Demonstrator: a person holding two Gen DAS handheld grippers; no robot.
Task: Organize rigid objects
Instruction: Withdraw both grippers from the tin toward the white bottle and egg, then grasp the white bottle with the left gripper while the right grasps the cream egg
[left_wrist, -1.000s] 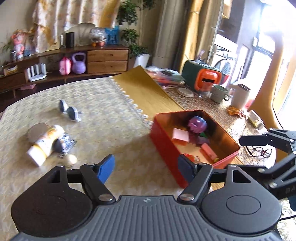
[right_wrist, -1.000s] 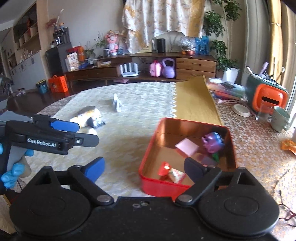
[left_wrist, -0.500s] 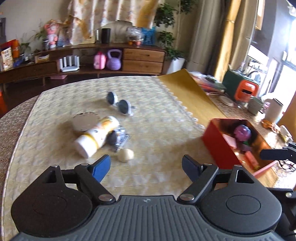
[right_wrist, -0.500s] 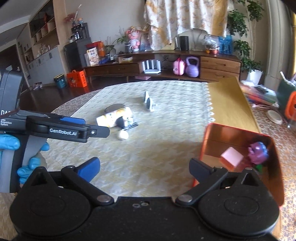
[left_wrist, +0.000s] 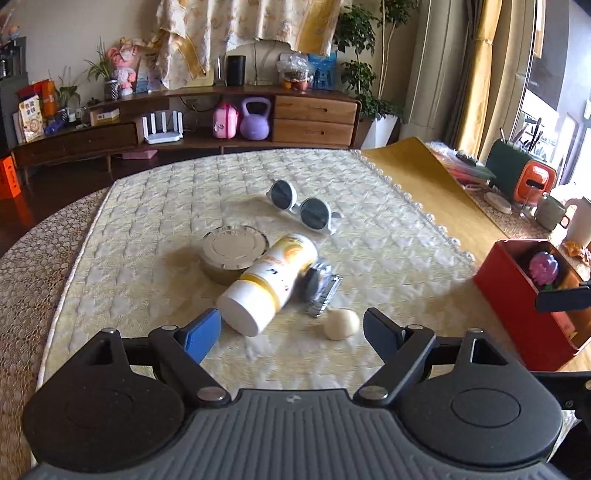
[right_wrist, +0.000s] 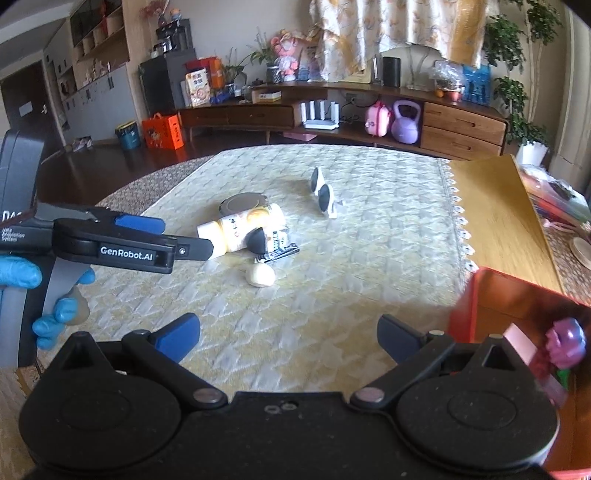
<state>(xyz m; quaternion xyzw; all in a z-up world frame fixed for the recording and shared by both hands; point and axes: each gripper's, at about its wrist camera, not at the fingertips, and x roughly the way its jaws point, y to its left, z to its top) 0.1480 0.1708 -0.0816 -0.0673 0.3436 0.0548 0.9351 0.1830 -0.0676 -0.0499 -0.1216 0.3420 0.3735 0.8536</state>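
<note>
I am holding my left gripper (left_wrist: 291, 330) wide open and empty above the quilted mat (left_wrist: 155, 206), and my right gripper (right_wrist: 288, 334) is gaping just as wide with nothing in it. The white and yellow bottle (left_wrist: 267, 278) is lying on its side, its long axis running from near-left to far-right, flat white end facing my left tongs. It is touching the round tin (left_wrist: 233, 253) behind it. A small pale ball (left_wrist: 341, 324) is sitting just beside a metal clip-like piece (left_wrist: 321, 291). Round sunglasses (left_wrist: 300, 210) are resting farther back. The red box (left_wrist: 517, 299) is standing to my right, a purple toy (left_wrist: 543, 266) inside.
</note>
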